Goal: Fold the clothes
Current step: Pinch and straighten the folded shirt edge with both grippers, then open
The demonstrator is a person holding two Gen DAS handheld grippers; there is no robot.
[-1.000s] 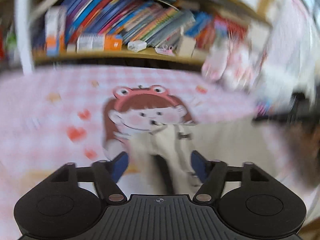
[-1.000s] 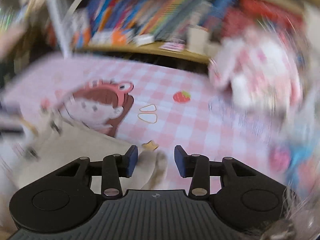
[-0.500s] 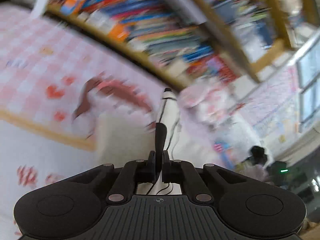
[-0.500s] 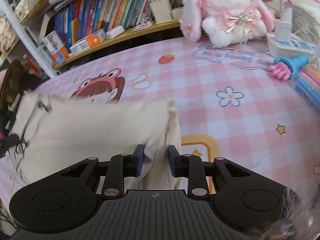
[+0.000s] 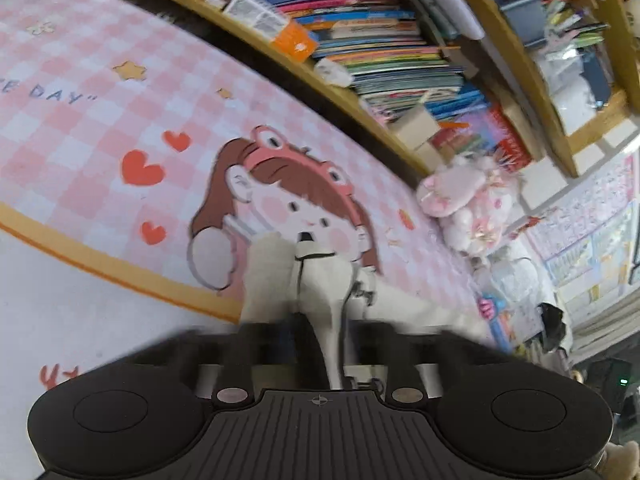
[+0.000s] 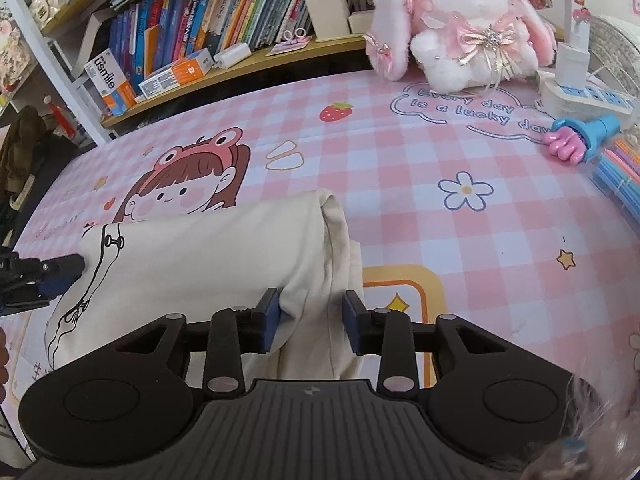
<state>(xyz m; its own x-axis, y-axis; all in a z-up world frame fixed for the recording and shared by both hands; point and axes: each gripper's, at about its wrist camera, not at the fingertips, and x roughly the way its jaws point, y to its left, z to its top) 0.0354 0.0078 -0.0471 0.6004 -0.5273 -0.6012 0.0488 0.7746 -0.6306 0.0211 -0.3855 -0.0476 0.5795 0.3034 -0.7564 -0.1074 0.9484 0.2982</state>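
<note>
A cream garment (image 6: 208,256) with black line print lies on the pink checked tablecloth (image 6: 420,208), folded over with a rolled right edge. My right gripper (image 6: 310,318) is open, its blue pads on either side of that right edge. My left gripper (image 5: 324,332) is blurred; its fingers stand apart with a fold of the cream garment (image 5: 324,280) between them. The left gripper's tip also shows at the garment's left end in the right wrist view (image 6: 60,270).
A pink and white plush rabbit (image 6: 460,20) sits at the back of the table. A power strip (image 6: 580,94), a pink and blue toy (image 6: 576,142) and coloured sticks (image 6: 624,176) lie at the right. Bookshelves (image 6: 224,20) run behind the table.
My left gripper has gone from shut on the garment to fingers apart and tilted back toward the table. My right gripper's pads have spread wider around the garment's right edge.
</note>
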